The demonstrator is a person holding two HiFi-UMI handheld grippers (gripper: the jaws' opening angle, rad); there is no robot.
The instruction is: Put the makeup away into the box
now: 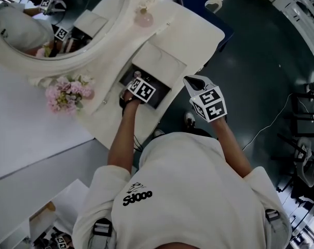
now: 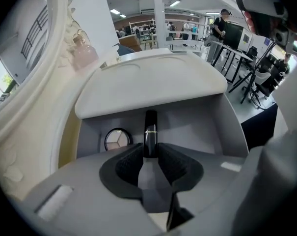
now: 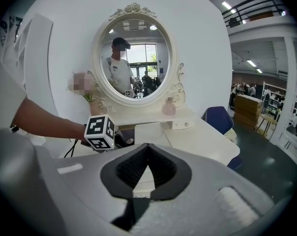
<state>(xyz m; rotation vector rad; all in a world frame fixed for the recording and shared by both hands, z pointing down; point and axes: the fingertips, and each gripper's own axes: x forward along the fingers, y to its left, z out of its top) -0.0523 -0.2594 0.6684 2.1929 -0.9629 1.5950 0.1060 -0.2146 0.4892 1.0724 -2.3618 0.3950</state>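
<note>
Tube [image 2: 150, 127] at box [image 2: 197, 122], not released.
Left claw [image 2: 149, 147] pinches it; compact [image 2: 118, 139] already inside, left of claw; right claw [image 3: 148, 150] pressed together, empty.

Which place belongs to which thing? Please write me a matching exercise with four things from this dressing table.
Things:
1. black tube
2. round compact
3. pink bottle
4. pink flowers

Places:
A. inside the open box, on its floor
B. on the table, below the mirror in the head view
C. between the jaws of the left tool
D. beside the mirror's right rim in the head view

Pairs: 1-C, 2-A, 3-D, 4-B
</note>
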